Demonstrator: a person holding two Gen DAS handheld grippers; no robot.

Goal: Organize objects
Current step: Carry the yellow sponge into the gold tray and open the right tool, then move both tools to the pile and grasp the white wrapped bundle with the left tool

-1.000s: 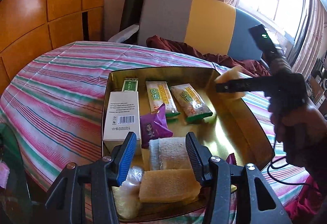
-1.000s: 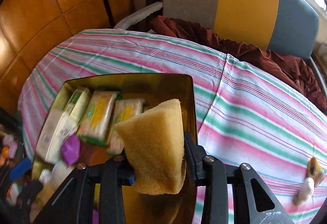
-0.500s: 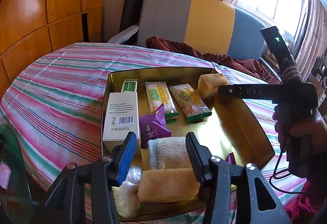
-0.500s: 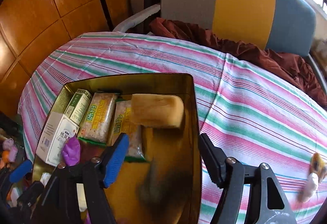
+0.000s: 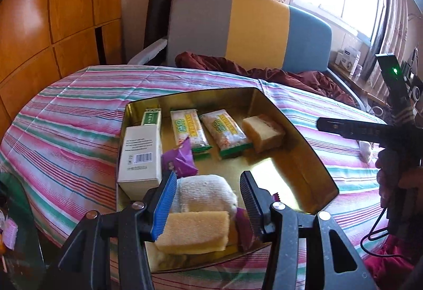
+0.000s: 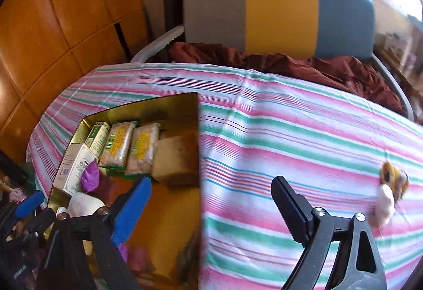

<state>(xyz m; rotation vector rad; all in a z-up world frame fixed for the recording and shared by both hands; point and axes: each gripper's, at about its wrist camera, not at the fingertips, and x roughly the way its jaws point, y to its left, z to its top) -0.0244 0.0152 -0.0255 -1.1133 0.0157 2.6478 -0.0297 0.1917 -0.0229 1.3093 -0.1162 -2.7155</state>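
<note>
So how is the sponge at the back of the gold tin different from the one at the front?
The back sponge is a chunky block lying beside the snack packets; the front sponge is a flatter slab. The back one lies clear, the front one sits under the left gripper. Both are yellowish and inside the tin.

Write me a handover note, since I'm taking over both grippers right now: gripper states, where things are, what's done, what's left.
Right gripper: jaws opening, nothing between them, beside the gold tin.
Left gripper: open, empty, over the tin's near end above the rolled white cloth and a yellow sponge.
In the tin: white box, green box, two snack packets, purple wrapper, second sponge at the far right.
Done: that sponge is in.
Left: small yellow and white items on the striped cloth.
</note>
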